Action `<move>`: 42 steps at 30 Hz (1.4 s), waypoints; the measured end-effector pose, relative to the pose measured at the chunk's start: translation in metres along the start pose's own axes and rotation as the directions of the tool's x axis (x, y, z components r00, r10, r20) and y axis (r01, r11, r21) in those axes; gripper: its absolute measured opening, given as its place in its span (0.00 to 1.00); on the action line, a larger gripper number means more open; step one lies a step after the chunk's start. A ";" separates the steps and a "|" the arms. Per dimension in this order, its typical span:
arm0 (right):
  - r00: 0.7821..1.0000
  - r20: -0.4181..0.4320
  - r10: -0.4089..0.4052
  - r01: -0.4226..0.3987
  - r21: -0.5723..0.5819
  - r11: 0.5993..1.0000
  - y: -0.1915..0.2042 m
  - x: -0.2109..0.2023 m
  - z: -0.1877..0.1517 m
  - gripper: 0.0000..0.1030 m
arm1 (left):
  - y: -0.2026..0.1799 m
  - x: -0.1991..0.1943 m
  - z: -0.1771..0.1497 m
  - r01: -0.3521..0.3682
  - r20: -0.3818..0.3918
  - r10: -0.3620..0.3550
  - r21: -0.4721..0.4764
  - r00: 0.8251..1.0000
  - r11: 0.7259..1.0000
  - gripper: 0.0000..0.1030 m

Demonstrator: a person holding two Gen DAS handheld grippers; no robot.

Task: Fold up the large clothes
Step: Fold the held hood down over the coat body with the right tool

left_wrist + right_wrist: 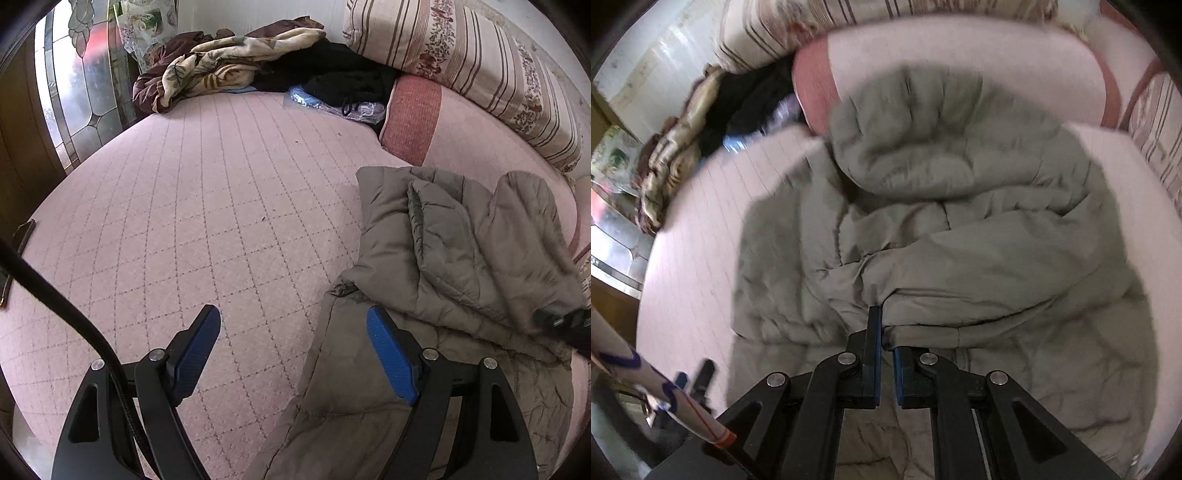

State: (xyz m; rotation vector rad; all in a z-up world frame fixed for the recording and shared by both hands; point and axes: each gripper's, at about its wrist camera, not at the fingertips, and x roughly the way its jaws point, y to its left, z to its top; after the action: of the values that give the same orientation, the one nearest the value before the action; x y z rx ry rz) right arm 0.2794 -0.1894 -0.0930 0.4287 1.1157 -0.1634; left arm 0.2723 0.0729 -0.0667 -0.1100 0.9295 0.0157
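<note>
A: Nearest first: how do the two tools stand?

B: The left hand-held gripper (293,326) is spread wide with nothing between its blue pads; one pad is over the bed (184,206), the other over the edge of the coat (461,251). The right hand-held gripper (885,332) is pinched tight on a fold of that coat, the cloth caught between its pads at the cuff-like edge.

A: One coat only?

B: One, a grey-brown quilted one. It lies on the pink quilted bed, partly folded, a sleeve drawn across the body and the hood (923,122) bunched at the far end, near the pillows. In the left wrist view it sits at the right side of the bed, with most of the cover bare beside it.

A: And beyond it?

B: Two pillows: a pink one (417,118) with a darker band just past the hood, and a striped floral one (480,62) behind it against the wall. Further left at the head of the bed there is one heap: a cream leaf-print blanket (221,62), some black clothes (343,70), and a clear plastic bag (332,103). The right wrist view is blurred, so small detail there is lost.
</note>
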 end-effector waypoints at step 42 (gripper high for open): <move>0.952 0.174 -0.252 0.264 -0.049 0.963 -0.034 0.044 0.059 0.54 | -0.031 -0.027 -0.006 0.074 0.097 -0.080 0.065 0.992 0.995 0.78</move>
State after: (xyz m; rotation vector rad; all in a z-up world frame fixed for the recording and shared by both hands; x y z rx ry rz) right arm 0.3367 -0.2407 -0.1187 0.1992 1.0062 -0.3819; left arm 0.2535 0.0429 -0.0462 -0.0871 0.8249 -0.0782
